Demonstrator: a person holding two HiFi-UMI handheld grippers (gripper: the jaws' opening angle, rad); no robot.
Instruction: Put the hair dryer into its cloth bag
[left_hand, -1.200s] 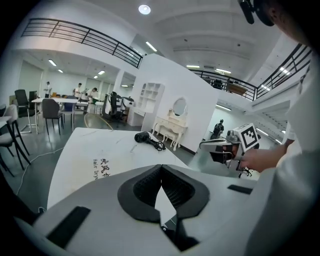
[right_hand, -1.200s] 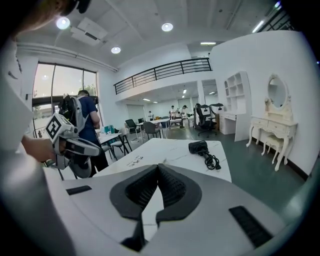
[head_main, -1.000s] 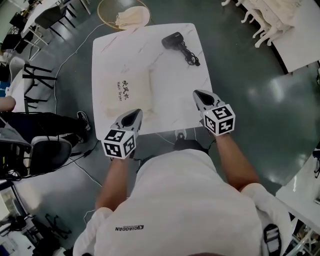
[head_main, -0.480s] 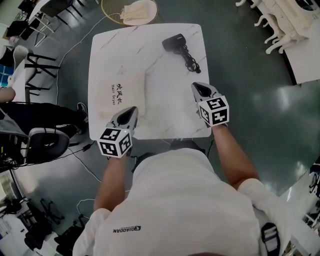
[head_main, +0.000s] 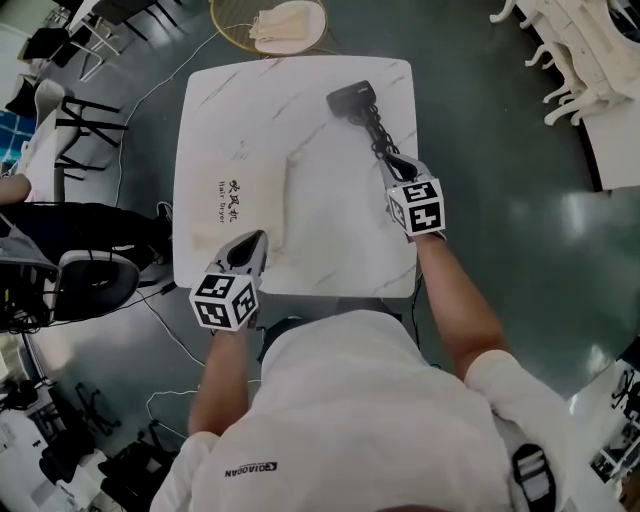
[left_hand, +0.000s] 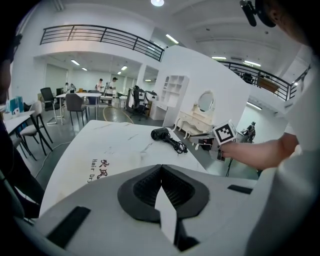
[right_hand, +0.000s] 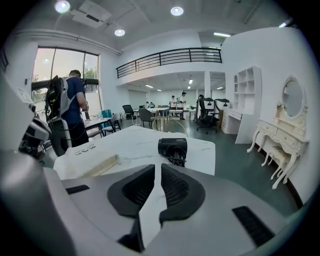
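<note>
A black hair dryer (head_main: 350, 97) lies at the far right of the white marble table (head_main: 330, 230), its coiled cord (head_main: 378, 132) trailing toward me. The cream cloth bag (head_main: 235, 200) with dark print lies flat on the left half. My right gripper (head_main: 396, 163) reaches over the near end of the cord. Its jaws have just been opening and stand a narrow slit apart with nothing between them; the dryer (right_hand: 172, 147) sits straight ahead. My left gripper (head_main: 254, 241) is shut and empty at the table's front edge, by the bag's near corner (left_hand: 102, 170).
A round basket (head_main: 268, 25) holding cloth stands on the floor beyond the table. Chairs and a seated person (head_main: 60, 235) are at the left. White furniture (head_main: 590, 50) is at the far right. Cables run across the floor by the table's near edge.
My right gripper has travelled forward over the table, from its front edge to the near end of the dryer's cord. The left gripper has stayed by the front edge, near the bag.
</note>
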